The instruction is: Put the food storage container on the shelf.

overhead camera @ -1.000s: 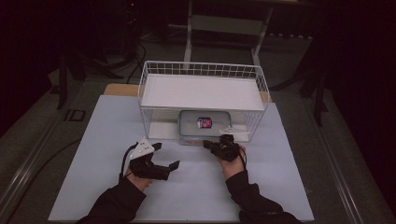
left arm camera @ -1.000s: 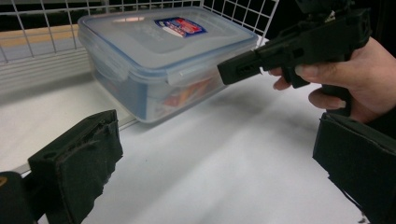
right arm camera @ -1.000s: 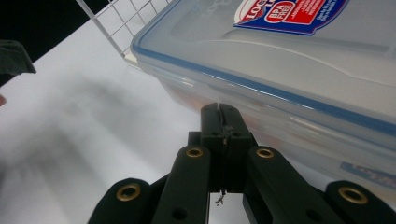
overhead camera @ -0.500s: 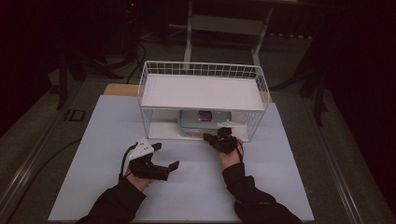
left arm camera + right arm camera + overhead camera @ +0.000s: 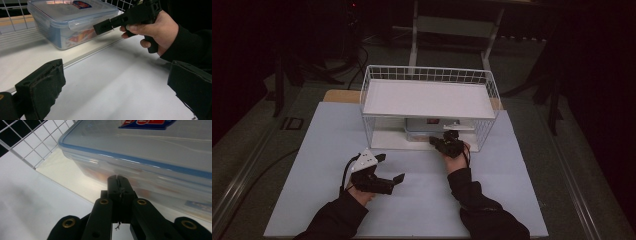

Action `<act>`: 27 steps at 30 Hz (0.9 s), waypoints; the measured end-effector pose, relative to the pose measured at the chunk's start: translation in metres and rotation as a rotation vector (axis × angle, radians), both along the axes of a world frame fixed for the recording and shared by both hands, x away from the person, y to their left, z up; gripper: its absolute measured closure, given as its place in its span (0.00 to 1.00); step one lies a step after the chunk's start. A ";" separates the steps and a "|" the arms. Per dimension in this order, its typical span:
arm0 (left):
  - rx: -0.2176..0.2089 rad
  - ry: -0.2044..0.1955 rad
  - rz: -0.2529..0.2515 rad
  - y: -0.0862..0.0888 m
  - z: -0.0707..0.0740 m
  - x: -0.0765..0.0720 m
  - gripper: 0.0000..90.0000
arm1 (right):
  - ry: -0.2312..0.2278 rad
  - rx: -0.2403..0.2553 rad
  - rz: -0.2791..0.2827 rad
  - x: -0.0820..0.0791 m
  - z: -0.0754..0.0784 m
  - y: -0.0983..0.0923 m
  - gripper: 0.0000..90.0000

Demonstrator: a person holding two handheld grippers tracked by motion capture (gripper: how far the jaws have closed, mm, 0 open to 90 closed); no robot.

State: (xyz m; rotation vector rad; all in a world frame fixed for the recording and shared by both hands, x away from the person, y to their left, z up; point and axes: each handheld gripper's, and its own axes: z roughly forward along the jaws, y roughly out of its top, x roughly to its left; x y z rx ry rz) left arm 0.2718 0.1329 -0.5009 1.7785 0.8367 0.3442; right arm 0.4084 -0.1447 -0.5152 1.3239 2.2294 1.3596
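Pushed farther in under the wire shelf since a second ago, a clear lidded container just ahead of the right gripper, jaws pressed together against its near wall, left gripper spread and idle — stowing apparently nearly done.

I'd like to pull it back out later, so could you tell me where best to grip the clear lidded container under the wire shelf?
Probably the latch flap on the container's near side, approached level from the wire shelf's open front. It juts out thin enough for a gripper; the body looks too wide.
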 end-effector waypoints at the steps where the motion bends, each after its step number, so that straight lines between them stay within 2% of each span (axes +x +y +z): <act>1: 0.002 -0.004 0.001 0.000 0.000 0.000 0.01 | 0.000 0.000 0.000 0.000 0.000 0.000 1.00; 4: 0.002 -0.001 -0.002 -0.001 0.000 0.000 0.01 | -0.010 -0.012 0.006 -0.002 0.001 0.002 0.99; 5: 0.003 -0.001 -0.003 -0.001 0.000 0.000 0.01 | 0.010 -0.002 0.003 -0.004 0.001 0.003 0.98; 6: 0.004 -0.002 -0.003 0.000 0.001 -0.001 0.01 | 0.002 -0.003 0.022 -0.008 0.001 0.004 0.93; 7: 0.004 -0.002 -0.003 0.000 0.001 -0.001 0.01 | 0.002 -0.003 0.022 -0.008 0.001 0.004 0.93; 9: -0.003 0.002 -0.002 0.001 0.002 -0.001 0.01 | -0.004 0.005 0.049 -0.015 0.001 0.006 0.84; 11: -0.006 0.002 0.002 0.002 0.003 -0.003 0.01 | -0.021 -0.010 0.065 -0.019 0.002 0.007 0.81; 12: -0.012 0.000 -0.001 0.002 0.004 -0.003 0.01 | -0.037 -0.008 0.086 -0.028 0.005 0.008 0.71; 13: -0.012 -0.002 -0.006 0.002 0.006 -0.005 0.01 | -0.037 -0.008 0.086 -0.028 0.005 0.008 0.71; 14: -0.009 -0.006 -0.011 0.002 0.007 -0.006 0.01 | -0.051 -0.005 0.107 -0.035 0.008 0.008 0.59; 15: -0.013 -0.007 -0.013 0.002 0.008 -0.008 0.01 | -0.051 -0.005 0.107 -0.035 0.008 0.008 0.59; 18: -0.019 -0.011 -0.021 0.002 0.011 -0.012 0.01 | -0.063 0.026 0.149 -0.046 0.013 0.006 0.41; 21: -0.015 -0.009 -0.025 0.003 0.011 -0.014 0.01 | -0.048 0.062 0.195 -0.053 0.016 0.004 0.26; 22: -0.016 -0.009 -0.026 0.004 0.011 -0.014 0.01 | -0.062 0.053 0.210 -0.060 0.017 0.003 0.19; 25: -0.025 -0.009 -0.025 0.007 0.010 -0.015 0.01 | -0.061 0.057 0.236 -0.067 0.018 -0.001 0.16; 27: -0.030 -0.006 -0.024 0.009 0.010 -0.015 0.01 | -0.082 0.064 0.247 -0.074 0.019 -0.005 0.16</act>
